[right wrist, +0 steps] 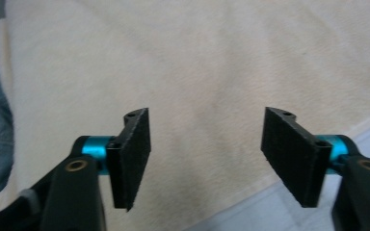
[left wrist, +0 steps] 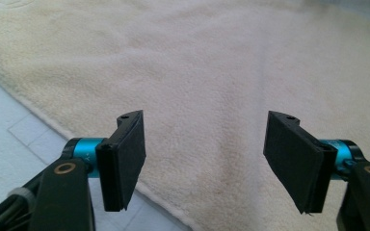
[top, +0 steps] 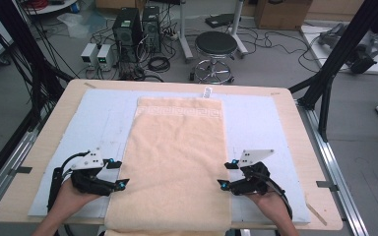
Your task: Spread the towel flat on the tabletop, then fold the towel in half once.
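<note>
High view: a light wooden table [top: 300, 147] carries a pale blue mat [top: 256, 123]; a black round stool [top: 216, 44] stands beyond it on grey floor. A peach terry towel [top: 174, 162] lies flat lengthwise on the mat's centre, its near end overhanging the table edge. The left gripper [top: 119, 173] and right gripper [top: 226, 174] flank the towel.

Left gripper view: jaws spread apart over the towel's edge [left wrist: 207, 86].

Right gripper view: jaws likewise released above the towel [right wrist: 207, 72].

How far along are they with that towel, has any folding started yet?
Done so far: the peach towel lies spread flat on the pale mat, its near end hanging over the table edge. No fold shows. In hand: the left tongs and right tongs sit at its two long edges, jaws open and holding nothing. If folding is the goal, gripping and all the folds are still left.
</note>
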The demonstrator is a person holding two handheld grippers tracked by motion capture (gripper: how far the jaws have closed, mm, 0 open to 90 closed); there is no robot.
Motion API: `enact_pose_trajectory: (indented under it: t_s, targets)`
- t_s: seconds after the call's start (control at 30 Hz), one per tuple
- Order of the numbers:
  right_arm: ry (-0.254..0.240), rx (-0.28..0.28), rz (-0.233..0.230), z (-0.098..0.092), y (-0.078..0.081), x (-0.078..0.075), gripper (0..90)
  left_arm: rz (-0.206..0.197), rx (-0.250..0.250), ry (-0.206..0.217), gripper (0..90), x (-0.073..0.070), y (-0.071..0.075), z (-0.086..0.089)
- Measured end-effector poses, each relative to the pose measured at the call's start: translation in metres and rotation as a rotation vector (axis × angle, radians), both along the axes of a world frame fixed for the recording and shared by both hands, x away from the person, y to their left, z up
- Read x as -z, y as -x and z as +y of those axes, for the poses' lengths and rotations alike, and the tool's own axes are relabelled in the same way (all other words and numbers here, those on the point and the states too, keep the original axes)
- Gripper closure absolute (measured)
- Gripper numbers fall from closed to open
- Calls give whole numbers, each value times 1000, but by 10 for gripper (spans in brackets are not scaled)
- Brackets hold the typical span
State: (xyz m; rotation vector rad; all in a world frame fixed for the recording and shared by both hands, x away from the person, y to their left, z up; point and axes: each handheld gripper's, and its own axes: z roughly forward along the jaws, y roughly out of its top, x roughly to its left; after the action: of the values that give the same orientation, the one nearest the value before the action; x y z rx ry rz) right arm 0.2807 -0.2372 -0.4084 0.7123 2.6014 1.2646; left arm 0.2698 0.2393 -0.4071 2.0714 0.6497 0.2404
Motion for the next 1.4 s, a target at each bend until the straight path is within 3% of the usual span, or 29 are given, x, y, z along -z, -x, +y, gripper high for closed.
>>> enact_pose_trajectory:
  t_s: [0.13, 0.3, 0.63, 0.93, 1.23, 1.4]
  targets:
    - [-31, 30, -21, -5, -4, -8, 266, -15, -19, 3, 268, -7, -5, 1]
    - [-27, 44, -36, -7, -8, -12, 249, -19, -12, 2, 260, -14, -9, -2]
    - [-16, 35, -36, -5, -13, -16, 236, -19, 7, -7, 259, -20, -15, -8]
    - [-11, 25, -31, -4, -20, -20, 224, 4, -17, -1, 246, -22, -30, -6]
    - [-9, 48, -65, -5, -57, -41, 224, -17, -20, -35, 248, -49, -59, -12]
    - [8, 61, -79, -2, -87, -56, 226, -18, -37, -9, 258, -57, -85, -12]
